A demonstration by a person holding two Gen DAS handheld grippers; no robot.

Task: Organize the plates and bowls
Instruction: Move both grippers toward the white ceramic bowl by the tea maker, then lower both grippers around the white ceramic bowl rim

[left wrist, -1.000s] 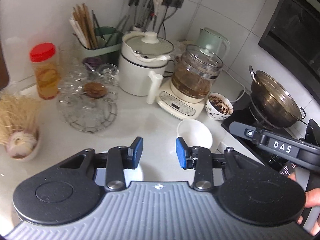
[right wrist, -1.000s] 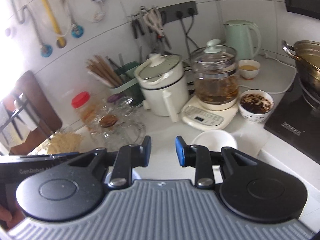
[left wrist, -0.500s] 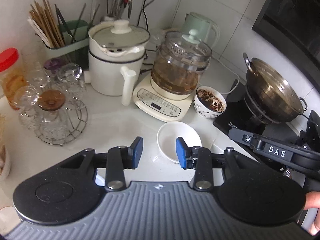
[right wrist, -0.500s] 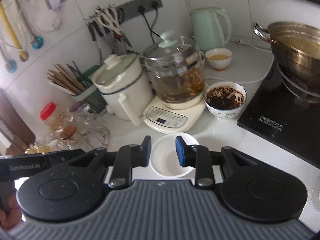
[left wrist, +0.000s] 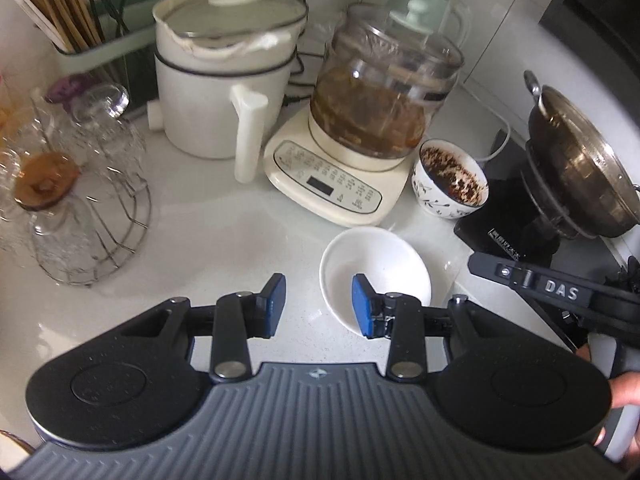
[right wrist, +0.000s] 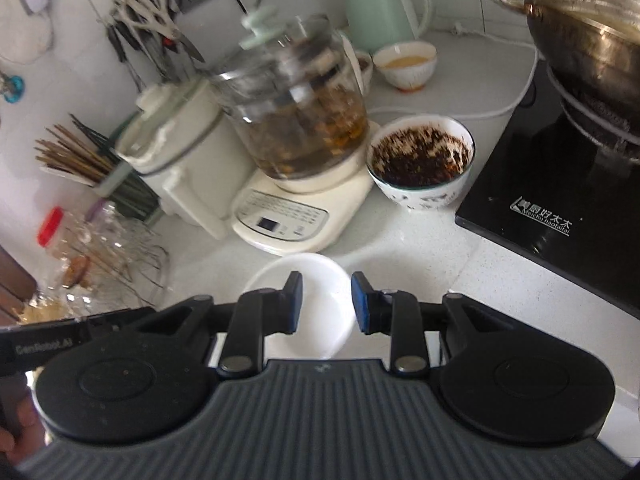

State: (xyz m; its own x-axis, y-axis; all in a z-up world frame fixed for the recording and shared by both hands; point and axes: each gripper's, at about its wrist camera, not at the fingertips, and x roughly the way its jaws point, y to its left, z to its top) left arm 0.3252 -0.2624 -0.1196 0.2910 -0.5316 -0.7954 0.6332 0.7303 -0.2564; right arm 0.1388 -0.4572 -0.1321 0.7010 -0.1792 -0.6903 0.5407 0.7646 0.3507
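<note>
Left wrist view: left gripper (left wrist: 319, 305) is seen w/ jaws apart, nothing clamped. Empty white bowl (left wrist: 374, 270) is set on the white counter (left wrist: 224, 236), just below the glass kettle's base (left wrist: 334, 184); its near rim is overlapped by the right-hand pad (left wrist: 362, 308). Patterned bowl (left wrist: 450, 180) w/ dark contents is placed beside the cooktop (left wrist: 502, 232).

Right wrist view: right gripper (right wrist: 326, 303) is held released, empty, above the white bowl (right wrist: 320, 276). Patterned bowl (right wrist: 420, 162) is seen further back.

White bowl (right wrist: 320, 304) — near rim hidden behind the right hand-held gripper (right wrist: 325, 305); wok (right wrist: 592, 36) cropped.
</note>
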